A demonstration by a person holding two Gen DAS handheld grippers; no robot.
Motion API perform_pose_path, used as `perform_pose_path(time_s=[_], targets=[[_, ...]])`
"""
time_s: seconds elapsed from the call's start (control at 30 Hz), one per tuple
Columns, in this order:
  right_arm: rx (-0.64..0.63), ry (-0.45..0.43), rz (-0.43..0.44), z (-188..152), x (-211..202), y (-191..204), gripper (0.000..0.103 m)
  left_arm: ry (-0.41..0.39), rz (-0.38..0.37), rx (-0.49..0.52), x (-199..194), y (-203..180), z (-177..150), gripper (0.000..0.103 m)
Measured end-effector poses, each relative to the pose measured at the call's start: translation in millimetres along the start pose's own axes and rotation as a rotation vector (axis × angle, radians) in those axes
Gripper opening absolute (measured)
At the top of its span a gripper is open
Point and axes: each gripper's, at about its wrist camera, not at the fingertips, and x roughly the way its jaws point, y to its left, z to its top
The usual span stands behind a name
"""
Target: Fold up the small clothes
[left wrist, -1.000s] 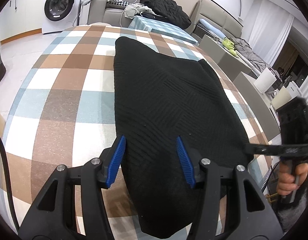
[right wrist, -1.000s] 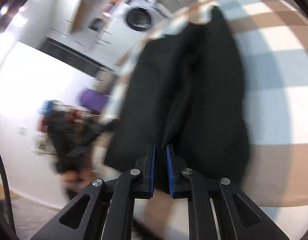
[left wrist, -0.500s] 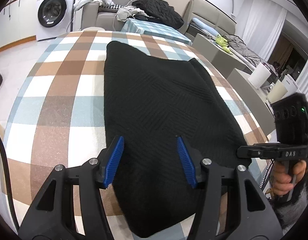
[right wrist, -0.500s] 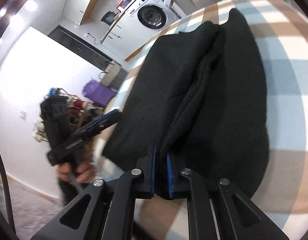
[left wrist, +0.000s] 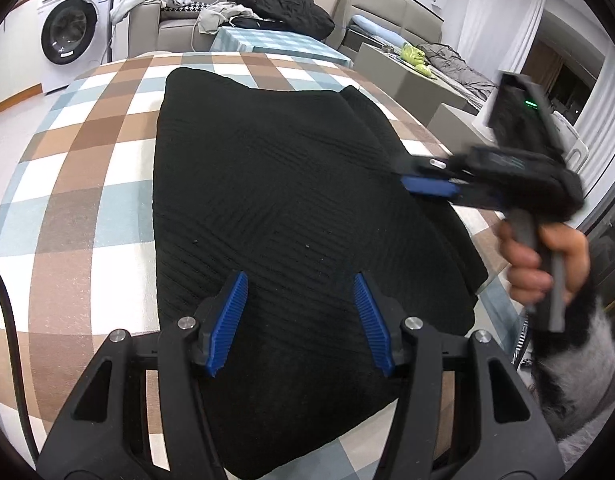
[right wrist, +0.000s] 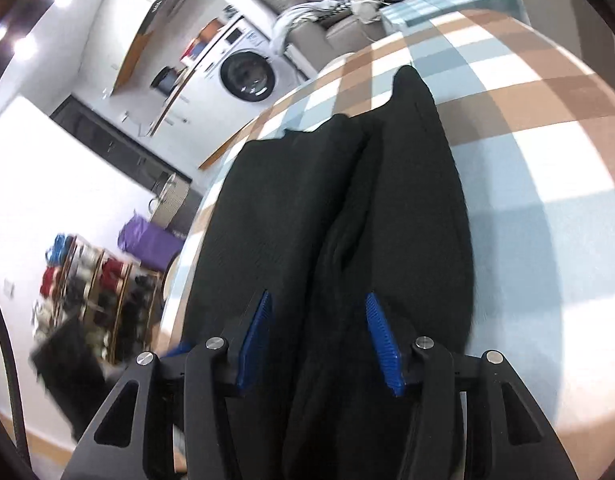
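Sweater flat, both grippers loose

Checked tablecloth [left wrist: 79,184] carries black knit sweater [left wrist: 275,184], lying flat. Washing machine [left wrist: 69,32] label unreadable. Left gripper [left wrist: 299,322] tilted down above near hem, jaws apart, empty. Right gripper [right wrist: 317,338] opening over a ridge of the cloth, pads clear of it.

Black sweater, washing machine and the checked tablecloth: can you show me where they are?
black sweater [left wrist: 275,200], left wrist view, middle of its knit top.
washing machine [left wrist: 69,32], left wrist view, its round door.
checked tablecloth [left wrist: 87,184], left wrist view, bare squares beside the sweater.
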Motion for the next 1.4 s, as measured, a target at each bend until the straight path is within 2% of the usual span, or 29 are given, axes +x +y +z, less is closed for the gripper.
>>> perform_pose_path(time_s=[0.07, 0.1, 0.13, 0.17, 0.23, 0.33, 0.4, 0.47, 0.57, 0.63, 0.67, 0.7, 0.73, 0.8, 0.97, 1.0, 1.03, 1.1, 1.13, 1.23, 1.3, 1.4], targets=[[-0.017, -0.021, -0.013, 11, 15, 3, 0.05, -0.003, -0.004, -0.013, -2, 2, 0, 0.052], [-0.021, -0.022, -0.022, 17, 16, -5, 0.04, -0.005, -0.006, -0.018, -2, 4, 1, 0.052], [-0.028, -0.02, -0.031, 20, 21, -3, 0.023, -0.01, -0.004, -0.023, -3, 6, 2, 0.052], [-0.037, -0.011, -0.044, 22, 24, 2, 0.016, -0.016, -0.005, -0.027, -5, 7, 3, 0.052], [-0.109, -0.049, -0.058, 34, 12, 18, 0.011, -0.03, -0.006, -0.036, -10, 9, 7, 0.052], [-0.208, -0.115, -0.088, 43, -19, 43, 0.011, -0.047, 0.0, -0.027, -18, 11, 13, 0.052], [-0.252, -0.135, -0.218, 44, -25, 45, 0.011, -0.052, 0.011, -0.018, -18, 11, 14, 0.052], [-0.224, -0.089, -0.306, 45, -11, 25, 0.011, -0.044, 0.016, -0.025, -16, 14, 14, 0.053], [-0.141, -0.042, -0.267, 46, 3, -4, 0.016, -0.031, 0.023, -0.045, -13, 18, 10, 0.053], [-0.102, -0.012, -0.223, 44, 5, -14, 0.025, -0.028, 0.032, -0.048, -12, 19, 7, 0.053], [-0.093, -0.026, -0.191, 42, 1, -17, 0.028, -0.025, 0.033, -0.055, -12, 21, 6, 0.053], [-0.09, -0.033, -0.166, 41, 0, -18, 0.039, -0.021, 0.034, -0.059, -11, 22, 5, 0.053], [-0.087, -0.039, -0.151, 41, -2, -22, 0.044, -0.018, 0.034, -0.064, -10, 22, 5, 0.053], [-0.057, -0.047, -0.117, 48, 3, -26, 0.044, -0.017, 0.034, -0.064, -10, 23, 4, 0.053], [-0.004, -0.063, -0.114, 72, 22, -31, 0.044, -0.022, 0.038, -0.067, -11, 21, 4, 0.053], [-0.019, -0.08, -0.131, 75, 21, -28, 0.036, -0.023, 0.038, -0.07, -10, 22, 5, 0.053], [-0.038, -0.09, -0.152, 78, 22, -24, 0.015, -0.024, 0.039, -0.075, -10, 22, 5, 0.053], [-0.082, -0.126, -0.126, 81, 12, -11, 0.013, -0.033, 0.039, -0.077, -13, 23, 7, 0.053], [-0.129, -0.173, -0.111, 81, 1, 1, 0.012, -0.038, 0.04, -0.075, -16, 21, 8, 0.053], [-0.166, -0.245, -0.164, 80, -29, 18, 0.012, -0.054, 0.031, -0.062, -21, 17, 12, 0.053], [-0.165, -0.246, -0.24, 80, -32, 14, 0.012, -0.053, 0.027, -0.052, -19, 14, 15, 0.053], [-0.09, -0.181, -0.247, 83, -16, -13, 0.013, -0.033, 0.024, -0.048, -10, 13, 16, 0.053]])
